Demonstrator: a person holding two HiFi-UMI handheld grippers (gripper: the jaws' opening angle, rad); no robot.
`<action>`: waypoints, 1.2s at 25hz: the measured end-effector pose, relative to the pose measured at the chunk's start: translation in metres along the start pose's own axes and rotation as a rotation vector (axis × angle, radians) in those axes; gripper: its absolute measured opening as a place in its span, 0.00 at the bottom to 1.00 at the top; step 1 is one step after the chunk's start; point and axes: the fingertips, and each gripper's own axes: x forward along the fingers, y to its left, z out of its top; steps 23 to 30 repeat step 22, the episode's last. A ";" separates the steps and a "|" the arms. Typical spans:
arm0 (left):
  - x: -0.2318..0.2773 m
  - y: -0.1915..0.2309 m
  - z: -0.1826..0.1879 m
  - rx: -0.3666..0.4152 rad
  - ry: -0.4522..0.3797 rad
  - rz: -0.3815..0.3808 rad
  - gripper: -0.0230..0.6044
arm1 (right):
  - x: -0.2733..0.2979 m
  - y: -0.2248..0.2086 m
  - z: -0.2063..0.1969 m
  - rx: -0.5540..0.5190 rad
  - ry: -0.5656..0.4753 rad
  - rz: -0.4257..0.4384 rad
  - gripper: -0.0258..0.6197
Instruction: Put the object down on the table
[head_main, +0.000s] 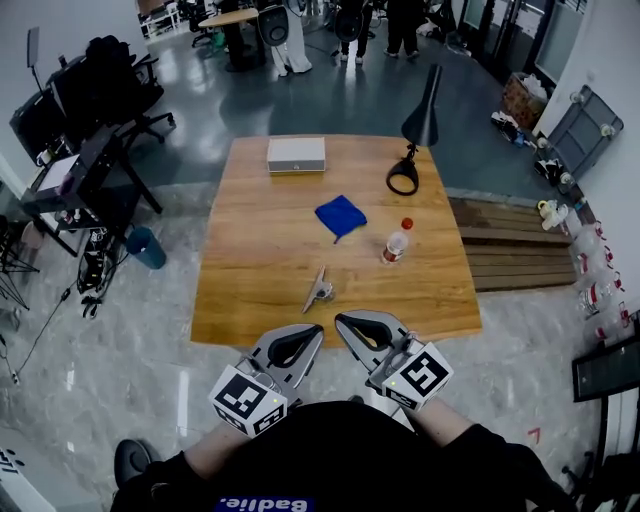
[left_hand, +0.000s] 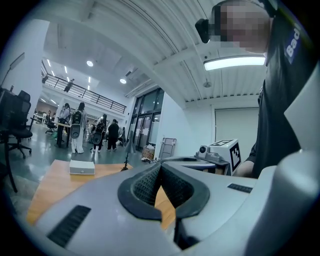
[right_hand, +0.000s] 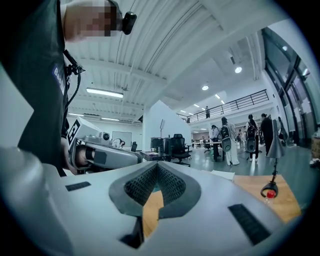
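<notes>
By the table hover left claw, right claw (both closed).

On the table before me, the box lay farthest, the desk lamp to its right. The cloth lay mid-table, the bottle just right of it, and the tool nearest me.

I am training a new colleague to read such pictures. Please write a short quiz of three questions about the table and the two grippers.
1. True or false: the left gripper is holding the blue cloth.
2. Which thing on the table lies nearest to the grippers? A: the white box. B: the small silver metal object. C: the black desk lamp.
3. Fill in: the bottle has a ___ cap.

Key:
1. False. The cloth lies on the table, and the fingers of the left gripper and the right gripper are closed on nothing.
2. B.
3. Red.
</notes>
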 end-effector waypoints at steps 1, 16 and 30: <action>-0.001 -0.001 -0.001 0.002 0.000 -0.002 0.05 | -0.001 0.001 0.000 0.004 0.000 0.000 0.05; -0.016 -0.006 0.001 0.007 -0.007 0.002 0.05 | 0.001 0.020 0.005 0.017 0.007 0.011 0.05; -0.016 -0.004 -0.001 0.006 -0.007 0.006 0.05 | 0.003 0.021 0.001 0.020 0.014 0.014 0.05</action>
